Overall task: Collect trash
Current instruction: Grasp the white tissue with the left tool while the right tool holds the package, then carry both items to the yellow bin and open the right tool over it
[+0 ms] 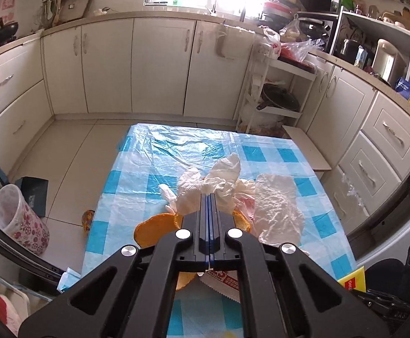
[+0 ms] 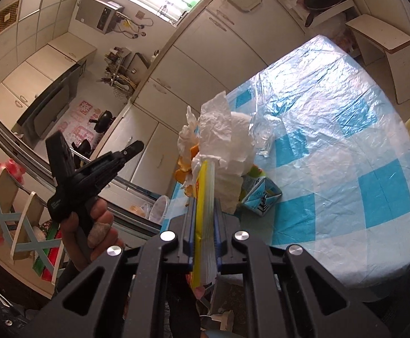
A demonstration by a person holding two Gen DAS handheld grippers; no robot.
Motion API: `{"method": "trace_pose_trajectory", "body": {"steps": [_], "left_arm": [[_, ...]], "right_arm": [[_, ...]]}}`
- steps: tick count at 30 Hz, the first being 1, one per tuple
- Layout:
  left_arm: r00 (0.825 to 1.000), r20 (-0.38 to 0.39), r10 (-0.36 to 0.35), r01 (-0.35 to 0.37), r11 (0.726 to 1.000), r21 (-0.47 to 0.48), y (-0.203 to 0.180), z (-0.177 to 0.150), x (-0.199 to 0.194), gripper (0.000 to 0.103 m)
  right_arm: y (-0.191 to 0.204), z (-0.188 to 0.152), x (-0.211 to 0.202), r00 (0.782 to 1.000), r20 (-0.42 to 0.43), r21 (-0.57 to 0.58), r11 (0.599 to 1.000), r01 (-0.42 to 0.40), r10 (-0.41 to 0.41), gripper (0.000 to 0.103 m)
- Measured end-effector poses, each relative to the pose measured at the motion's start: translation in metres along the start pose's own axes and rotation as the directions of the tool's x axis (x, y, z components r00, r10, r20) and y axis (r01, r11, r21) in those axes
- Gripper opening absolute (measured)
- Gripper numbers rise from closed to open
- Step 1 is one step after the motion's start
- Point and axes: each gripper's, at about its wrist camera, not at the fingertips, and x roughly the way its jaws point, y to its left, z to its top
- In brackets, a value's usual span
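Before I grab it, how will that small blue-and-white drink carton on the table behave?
The carton looks creased and partly collapsed, so probably empty and light. Its walls will likely buckle under a squeeze. It lies tilted on the glossy plastic table cover, so a push may slide it rather than roll it.

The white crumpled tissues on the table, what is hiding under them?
Orange peels poke out from under the crumpled tissues, and a printed wrapper lies nearer the camera. The shut left hand-held gripper and the tissues cover the rest of the pile.
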Motion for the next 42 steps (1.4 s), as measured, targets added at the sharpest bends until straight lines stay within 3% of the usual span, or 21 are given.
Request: {"method": "trace_pose_trajectory", "body": {"steps": [3,6,8,9,10,15,17,18,19,21,22,27,33,38,40,42], "left_arm": [[0.999,0.037,-0.024,0.023,0.999,0.026,-0.009,0.002,-0.019,0.001],[0.999,0.03,0.036,-0.038,0.997,0.064,-0.017,0.004,-0.015,0.002],[0.996,-0.02,0.091,-0.089,0.992,0.09,-0.019,0.005,0.006,0.02],[0.993,-0.039,0.114,-0.109,0.989,0.104,-0.02,0.006,0.018,0.054],[0.991,-0.039,0.131,-0.126,0.986,0.112,-0.019,0.007,0.028,0.075],[0.975,-0.078,0.206,-0.192,0.969,0.157,-0.023,0.013,0.073,0.083],[0.97,-0.087,0.228,-0.208,0.959,0.191,-0.027,0.012,0.086,0.082],[0.968,-0.101,0.228,-0.206,0.96,0.19,-0.026,0.011,0.092,0.066],[0.968,-0.127,0.217,-0.192,0.964,0.183,-0.024,0.011,0.097,0.04],[0.969,-0.152,0.196,-0.175,0.974,0.142,-0.018,0.01,0.098,0.016],[0.975,-0.141,0.174,-0.157,0.98,0.121,-0.015,0.011,0.093,0.013],[0.989,-0.088,0.115,-0.107,0.99,0.092,-0.012,0.012,0.057,0.012],[0.997,-0.046,-0.065,0.067,0.997,0.04,-0.012,0.015,0.009,0.012],[0.977,-0.028,-0.21,0.211,0.977,0.014,-0.027,0.019,-0.015,0.012],[0.96,-0.033,-0.278,0.278,0.96,0.014,-0.04,0.02,-0.021,0.012],[0.929,-0.045,-0.368,0.369,0.929,0.007,-0.057,0.021,-0.025,0.012]], "right_arm": [[-0.002,0.008,-0.008,0.999,0.035,0.018,1.0,0.007,-0.008,0.011],[-0.008,0.01,-0.011,0.999,0.046,0.045,0.999,0.002,-0.004,0.011],[-0.01,0.008,-0.009,0.999,0.04,0.053,0.999,0.004,-0.006,0.011],[-0.013,0.007,-0.009,0.999,0.035,0.056,0.998,0.004,-0.005,0.011],[-0.013,0.005,-0.007,1.0,0.03,0.057,0.998,0.004,-0.005,0.011],[-0.017,0.006,-0.003,1.0,0.017,0.068,0.998,-0.005,0.003,0.011],[-0.02,0.006,-0.002,1.0,0.016,0.072,0.997,-0.007,0.006,0.011],[-0.021,0.007,-0.002,1.0,0.017,0.076,0.997,-0.009,0.008,0.011],[-0.022,0.007,-0.002,1.0,0.019,0.079,0.997,-0.011,0.01,0.011],[-0.026,0.008,-0.003,1.0,0.024,0.087,0.996,-0.018,0.016,0.011],[-0.027,0.008,-0.002,0.999,0.026,0.092,0.996,-0.023,0.021,0.011],[-0.027,0.01,-0.007,0.998,0.044,0.094,0.995,-0.04,0.036,0.011],[-0.026,0.026,-0.038,0.989,0.144,0.069,0.997,-0.034,0.024,0.011],[-0.042,0.046,-0.079,0.965,0.259,0.074,0.997,0.023,-0.041,0.011],[-0.051,0.056,-0.1,0.946,0.314,0.081,0.995,0.054,-0.077,0.011],[-0.057,0.064,-0.121,0.922,0.367,0.077,0.992,0.104,-0.126,0.011]]}}
